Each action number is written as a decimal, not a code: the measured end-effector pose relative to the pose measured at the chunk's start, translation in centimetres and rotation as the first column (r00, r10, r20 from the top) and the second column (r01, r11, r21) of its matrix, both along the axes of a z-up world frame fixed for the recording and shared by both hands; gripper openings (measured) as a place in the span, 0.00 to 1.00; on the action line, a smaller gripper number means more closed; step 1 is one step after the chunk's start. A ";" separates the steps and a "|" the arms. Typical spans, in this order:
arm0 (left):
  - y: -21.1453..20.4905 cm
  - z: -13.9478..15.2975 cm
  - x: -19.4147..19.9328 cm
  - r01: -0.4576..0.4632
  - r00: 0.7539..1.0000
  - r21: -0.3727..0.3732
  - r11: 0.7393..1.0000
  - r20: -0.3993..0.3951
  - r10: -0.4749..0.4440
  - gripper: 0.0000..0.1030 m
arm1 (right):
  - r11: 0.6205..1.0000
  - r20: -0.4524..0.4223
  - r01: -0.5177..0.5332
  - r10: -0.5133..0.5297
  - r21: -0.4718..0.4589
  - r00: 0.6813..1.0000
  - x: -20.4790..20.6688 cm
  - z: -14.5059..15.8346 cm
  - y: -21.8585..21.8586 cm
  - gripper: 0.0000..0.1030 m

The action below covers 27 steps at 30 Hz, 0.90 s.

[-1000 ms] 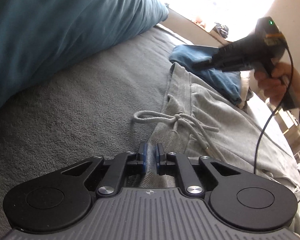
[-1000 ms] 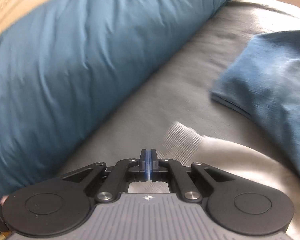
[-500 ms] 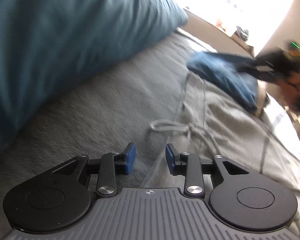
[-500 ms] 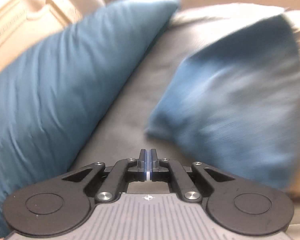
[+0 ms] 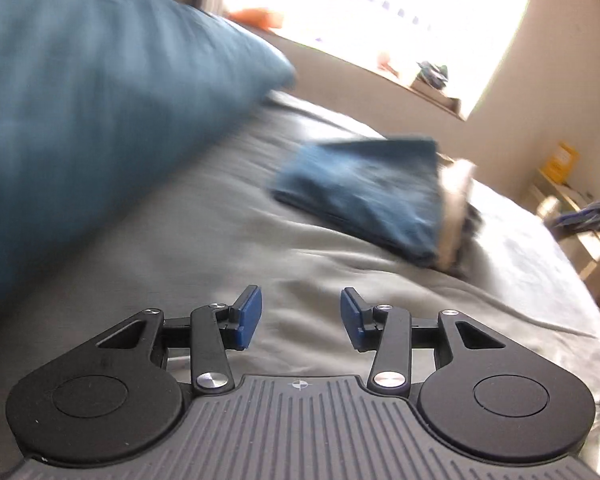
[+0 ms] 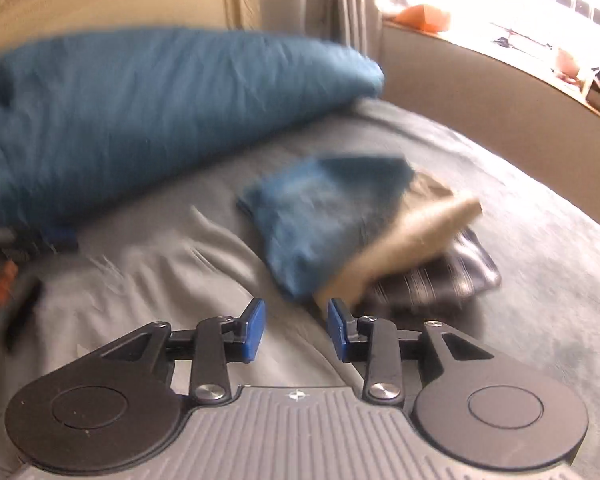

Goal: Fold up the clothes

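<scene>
Teal fabric fills my left side in both views: the long pillow (image 5: 92, 120) lies along the head of the bed (image 5: 220, 232), smeared by blur, its left end cut off by the frame. In the right wrist view I make out something dark and orange at the far left edge, too blurred to name. Below it the light grey garment (image 6: 148, 280) lies spread on the bed, running under both cameras; I cannot tell how it is folded. My left hand-held gripper (image 5: 301, 318) has its blue pads (image 5: 249, 316) spread apart with nothing between them, having just been opening. My right hand-held gripper (image 6: 296, 330) is likewise parted, jaws just opened, empty, above the grey cloth. Further right sits the pile of folded clothes: a blue folded garment (image 6: 324, 216) on top, a beige one (image 6: 412, 240) under it, a dark striped one (image 6: 440, 276) at the bottom, edges soft with blur. Window light at upper right is blown out, so the sill clutter is unreadable
</scene>
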State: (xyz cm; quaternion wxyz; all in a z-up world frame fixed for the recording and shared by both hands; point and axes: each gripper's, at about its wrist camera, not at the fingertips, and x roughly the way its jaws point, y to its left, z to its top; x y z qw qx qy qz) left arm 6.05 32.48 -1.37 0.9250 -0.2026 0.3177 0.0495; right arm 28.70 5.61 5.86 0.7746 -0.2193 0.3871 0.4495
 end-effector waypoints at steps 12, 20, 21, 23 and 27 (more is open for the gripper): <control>-7.9 -7.0 8.0 0.040 0.993 0.217 0.975 -0.119 -0.014 0.41 | 0.973 0.012 0.190 -0.190 -0.130 0.982 3.5 -16.3 8.2 0.19; -5.9 -6.7 8.7 0.032 0.996 0.158 0.987 -0.090 -0.017 0.41 | 0.991 -0.159 0.129 -0.132 -0.029 0.978 4.3 -14.1 5.6 0.21; -5.7 -6.8 9.3 0.025 0.996 0.151 0.988 -0.093 -0.011 0.42 | 0.992 -0.168 0.120 -0.122 -0.026 0.978 4.2 -14.2 5.4 0.21; -5.3 -7.1 10.4 0.009 0.995 0.140 0.990 -0.098 0.004 0.41 | 0.984 -0.159 0.169 -0.175 -0.051 0.972 5.1 -15.1 5.1 0.20; -5.1 -7.5 11.5 0.015 0.997 0.186 0.982 -0.081 0.000 0.42 | 0.946 -0.164 0.325 -0.319 0.013 0.933 7.7 -13.9 1.5 0.20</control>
